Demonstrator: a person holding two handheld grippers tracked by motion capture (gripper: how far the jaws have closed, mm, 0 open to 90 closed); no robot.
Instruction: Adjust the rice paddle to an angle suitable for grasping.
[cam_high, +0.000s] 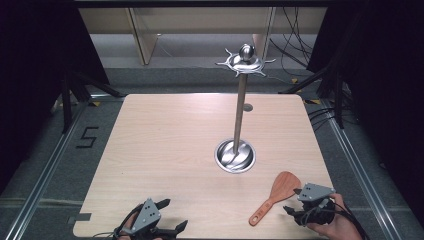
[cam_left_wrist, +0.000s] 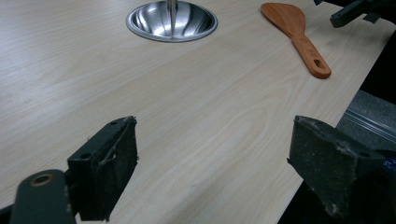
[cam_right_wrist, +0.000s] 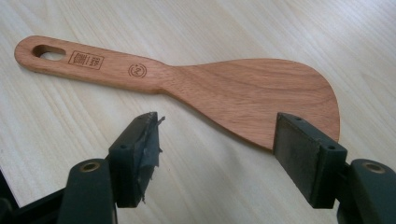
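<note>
Right tongs (cam_right_wrist: 215, 154) sit low over the near right corner of the desk (cam_high: 165, 150), jaws spread wide and empty, and I'm looking straight down them at the wooden spatula (cam_right_wrist: 196, 84). Its broad blade lies flat just beyond my jaws, with one jaw partly covering the blade's edge in the right gripper view; I can't tell whether that jaw touches the wood.

I judge the spatula light, stiff and dry, not fragile, and thin enough to be awkward lying flat. The narrow neck where handle meets blade looks like the best hold, or the handle short of the hanging hole, so that hole stays free.

Left tongs (cam_high: 165, 222) wait by the near edge, left of centre, jaws also well apart and gripping nothing, with bare wood between them in the left gripper view.

Farther in, right of centre, a steel stand (cam_high: 239, 120) rises from its round dished base (cam_high: 235, 156) to a crown of hooks (cam_high: 245, 62), well apart from the spatula.
</note>
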